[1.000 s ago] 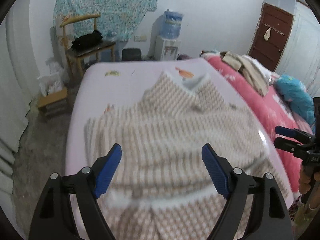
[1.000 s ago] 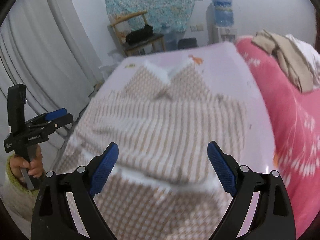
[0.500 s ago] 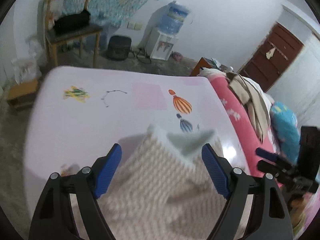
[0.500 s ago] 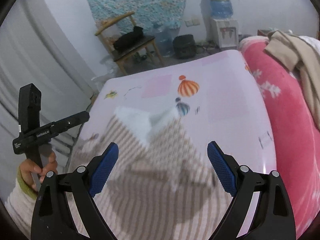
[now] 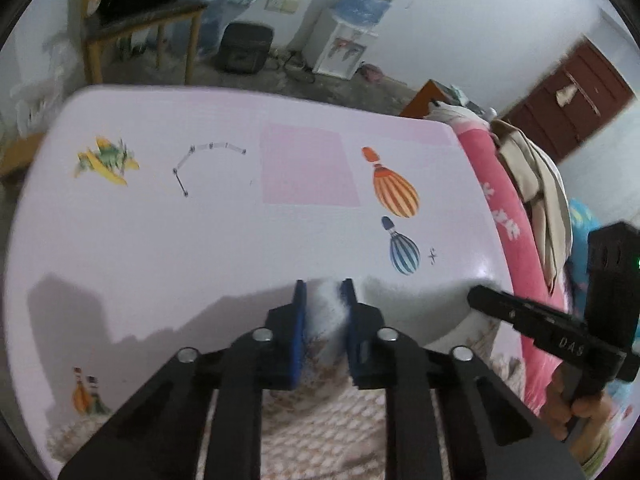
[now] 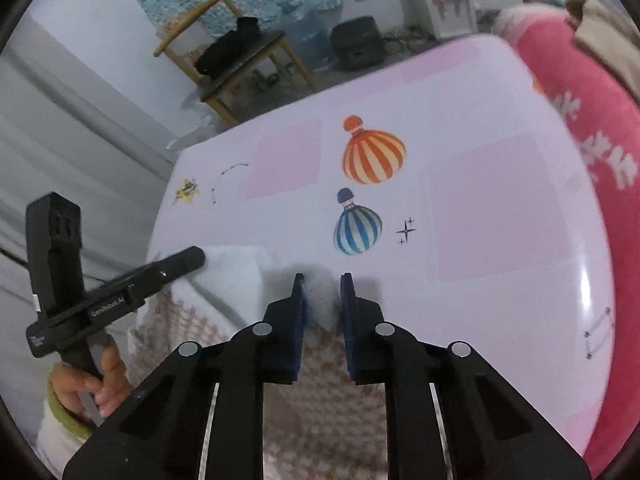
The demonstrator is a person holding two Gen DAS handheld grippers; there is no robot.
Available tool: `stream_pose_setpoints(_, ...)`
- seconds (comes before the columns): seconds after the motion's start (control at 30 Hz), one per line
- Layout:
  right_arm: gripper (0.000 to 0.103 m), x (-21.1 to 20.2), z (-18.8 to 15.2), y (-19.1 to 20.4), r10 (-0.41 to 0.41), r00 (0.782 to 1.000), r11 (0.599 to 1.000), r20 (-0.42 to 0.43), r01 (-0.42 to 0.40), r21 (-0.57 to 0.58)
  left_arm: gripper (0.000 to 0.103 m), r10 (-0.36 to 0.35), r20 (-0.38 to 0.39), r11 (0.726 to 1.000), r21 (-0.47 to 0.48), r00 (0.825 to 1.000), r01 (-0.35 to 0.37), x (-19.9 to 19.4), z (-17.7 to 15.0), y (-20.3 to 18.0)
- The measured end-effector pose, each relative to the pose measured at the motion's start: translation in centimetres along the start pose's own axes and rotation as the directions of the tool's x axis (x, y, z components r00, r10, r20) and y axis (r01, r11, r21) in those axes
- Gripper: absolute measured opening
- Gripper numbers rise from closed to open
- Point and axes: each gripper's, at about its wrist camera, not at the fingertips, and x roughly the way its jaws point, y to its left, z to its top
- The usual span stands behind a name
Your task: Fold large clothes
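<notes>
Both grippers had travelled from the near hem up to the far collar end of the garment (image 6: 320, 396) since a second before, jaws just closing. Left gripper (image 5: 323, 296) and right gripper (image 6: 322, 288) each pinched white fleecy trim (image 6: 320, 300) — shut on it. Garment lay near the bed (image 5: 160, 240)'s near edge; it looked soft, thick, light, floppy — best held at collar corners.

A bed (image 5: 168, 240) covered by a pale pink balloon-print sheet is seen. Beyond it, on a grey floor (image 5: 340, 88), a wooden chair (image 6: 224, 60) and a water dispenser (image 5: 352, 24) are set against white walls; a brown door (image 5: 576, 96) is seen far right.
</notes>
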Motion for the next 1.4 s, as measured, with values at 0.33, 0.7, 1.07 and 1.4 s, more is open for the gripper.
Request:
stream_pose_setpoints(0.33,0.019,-7.4,-8.5,4.3,0.019,0.999,0.974,0.037,-0.01,-0.227,0.012,-0.005,0.085,0.954,0.298,0.996,-0.021,-9.6,-8.8,-3.6)
stream_pose_setpoints(0.7,0.048,-9.3,-9.3,9.4,0.145,0.986,0.946,0.076,-0.116,-0.303,0.015,-0.002,0.064,0.964,0.265,0.998,-0.015,-10.6,-16.1,-1.6)
stream_pose_setpoints(1.07,0.023,-1.0,-15.4,7.5,-0.005,0.99,0.937,-0.143,-0.045,-0.346,0.017,-0.058,0.164,0.982,0.187,0.985,0.026,-16.2,-18.8,2.1)
stream_pose_setpoints(1.4,0.023,-2.4,-10.4,7.2,-0.097,0.994,0.946,0.045,0.106,-0.306,0.017,-0.069,0.101,0.976,0.212,0.993,0.046,-8.6,-11.4,-0.9)
